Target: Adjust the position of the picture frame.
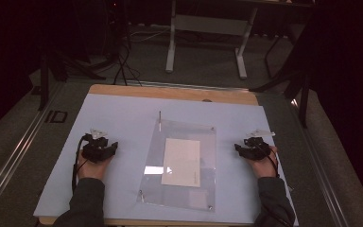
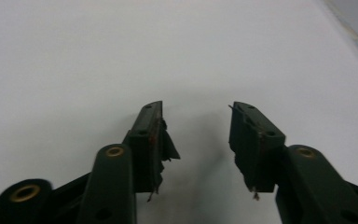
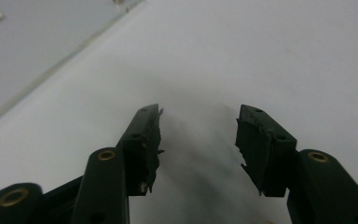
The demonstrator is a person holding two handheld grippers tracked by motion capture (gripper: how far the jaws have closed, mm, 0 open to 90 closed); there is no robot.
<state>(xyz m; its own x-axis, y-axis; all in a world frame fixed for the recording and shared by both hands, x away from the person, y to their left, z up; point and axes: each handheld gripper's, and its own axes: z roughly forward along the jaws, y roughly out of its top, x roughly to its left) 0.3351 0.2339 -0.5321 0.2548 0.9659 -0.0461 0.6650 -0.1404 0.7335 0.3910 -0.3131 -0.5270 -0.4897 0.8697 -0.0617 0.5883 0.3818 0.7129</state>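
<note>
A clear plastic sheet [image 1: 182,189] lies in the middle of the pale blue board [image 1: 123,118], with a white card [image 1: 182,162] under or inside it. My left gripper [image 1: 105,144] rests on the board to the left of the sheet, held in a hand. Its jaws stand open in the left gripper view [image 2: 196,123], with only bare board between them. My right gripper [image 1: 243,149] rests to the right of the sheet. It is open too [image 3: 199,123], with nothing between its fingers. The sheet's edge [image 3: 51,70] runs across the upper left of the right gripper view.
A thin metal pin [image 1: 159,117] stands at the sheet's far left corner. The wooden table edge [image 1: 170,92] shows behind the board. A white table frame [image 1: 208,28] and dark stands are on the floor beyond.
</note>
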